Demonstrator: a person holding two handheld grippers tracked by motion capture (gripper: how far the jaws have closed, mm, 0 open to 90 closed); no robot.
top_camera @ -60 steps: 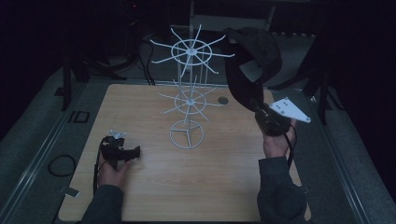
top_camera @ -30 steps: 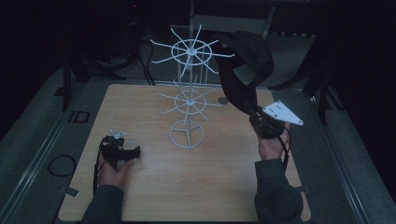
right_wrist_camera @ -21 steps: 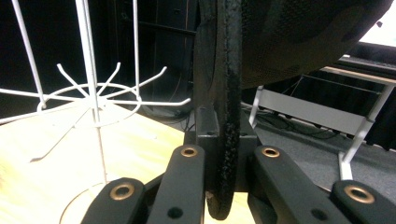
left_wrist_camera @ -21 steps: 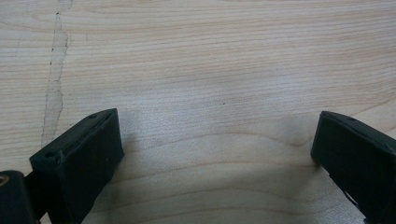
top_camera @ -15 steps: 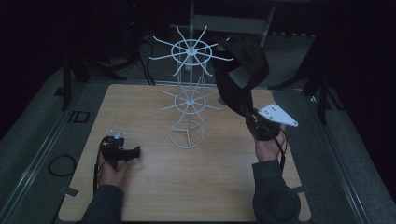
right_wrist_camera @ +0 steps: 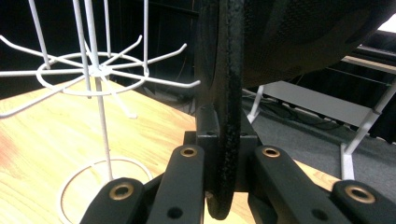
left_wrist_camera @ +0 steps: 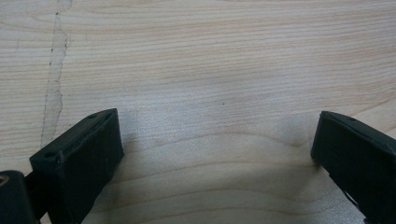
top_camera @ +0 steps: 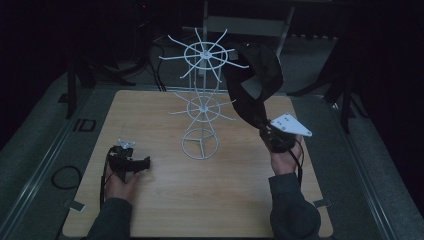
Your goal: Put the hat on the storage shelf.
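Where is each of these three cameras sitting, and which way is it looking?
High view: above the person's side, looking forward and down on the wooden table; both forearms show, plus the left gripper.
Left gripper view: rides that gripper, facing bare tabletop between open jaws.
Right gripper view: rides the right gripper, jaws shut on a black cap.
Shared: cap and white wire rack.

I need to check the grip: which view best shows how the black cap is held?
The right gripper view: the cap's brim sits clamped between that gripper's shut jaws. The high view shows the whole cap raised beside the white wire rack.
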